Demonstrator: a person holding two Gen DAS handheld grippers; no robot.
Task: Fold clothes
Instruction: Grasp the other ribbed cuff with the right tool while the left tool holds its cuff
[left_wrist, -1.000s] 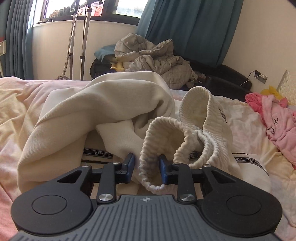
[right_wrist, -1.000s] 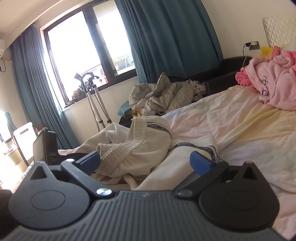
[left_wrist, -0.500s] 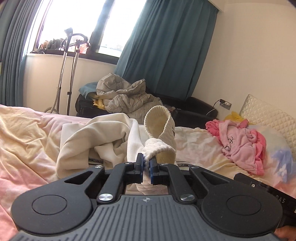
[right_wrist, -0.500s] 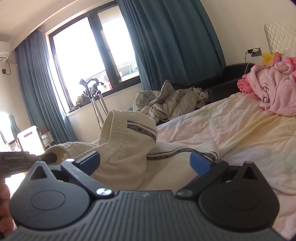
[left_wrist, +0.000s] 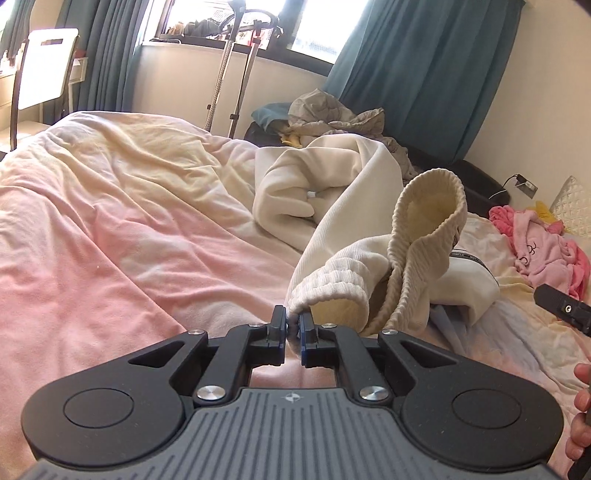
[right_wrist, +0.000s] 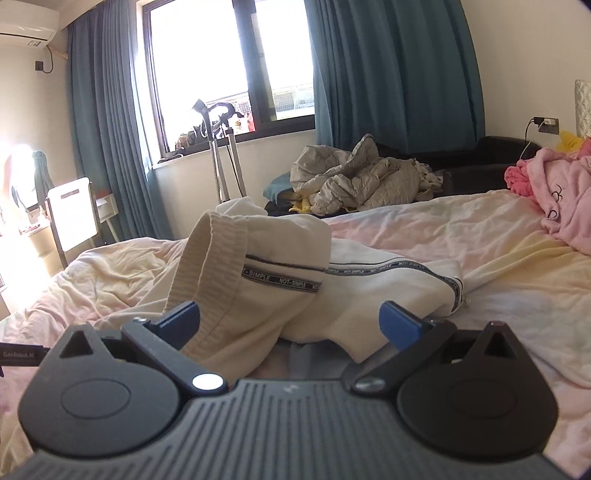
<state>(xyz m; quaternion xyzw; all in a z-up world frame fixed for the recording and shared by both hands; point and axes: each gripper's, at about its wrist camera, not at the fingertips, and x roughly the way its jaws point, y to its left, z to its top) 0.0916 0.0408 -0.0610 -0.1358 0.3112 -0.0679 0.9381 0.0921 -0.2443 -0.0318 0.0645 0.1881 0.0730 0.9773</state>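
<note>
My left gripper (left_wrist: 292, 328) now has its jaws pinched on the ribbed cuff (left_wrist: 332, 284) of the cream sweatshirt (left_wrist: 332, 192), drawn clear across the bed (left_wrist: 110, 229) — ready to spread. My right gripper (right_wrist: 291, 319) gapes, holding nothing. Beyond, pink clothes (right_wrist: 554, 195) crowd the far side.

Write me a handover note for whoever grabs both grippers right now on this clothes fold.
Left gripper: shut on the ribbed edge of the cream sweatpants, lifting it off the bed.
Right gripper: open, holding nothing, aimed low at the same sweatpants; the fabric lies between its spread fingers.
Pink garment: bunched up at the far right of the bed, untouched.
Done: one edge gripped, no fold made.
Left: grip a second edge with the right, spread flat, fold; then likely the pink one.
</note>
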